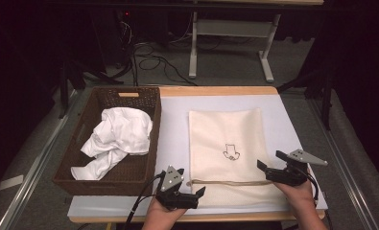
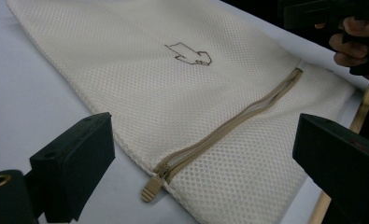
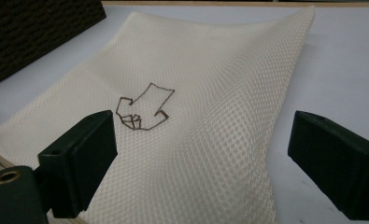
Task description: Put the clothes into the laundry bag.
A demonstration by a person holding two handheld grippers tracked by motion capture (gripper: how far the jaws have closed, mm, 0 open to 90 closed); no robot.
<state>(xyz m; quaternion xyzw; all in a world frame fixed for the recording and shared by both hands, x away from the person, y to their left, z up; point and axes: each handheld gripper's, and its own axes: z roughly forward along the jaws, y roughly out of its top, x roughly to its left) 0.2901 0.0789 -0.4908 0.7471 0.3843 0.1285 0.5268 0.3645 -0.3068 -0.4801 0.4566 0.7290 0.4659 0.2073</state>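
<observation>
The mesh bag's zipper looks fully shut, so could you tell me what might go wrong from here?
The small zipper pull lies flat at the mesh bag's edge, so the open left gripper may pinch mesh instead. With nothing pinning it, the bag could slide or bunch when the zipper is tugged; the right gripper is open beside it.

Dim lab, floor cables (image 1: 153, 60), bench frame (image 1: 230, 43)

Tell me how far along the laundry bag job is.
Early. Done: the mesh bag lies flat on the mat, the white cloth sits in the basket. In hand: both grippers, left and right, flank the bag with open jaws, holding nothing. Left: the zipper looks closed, its pull untouched.
</observation>
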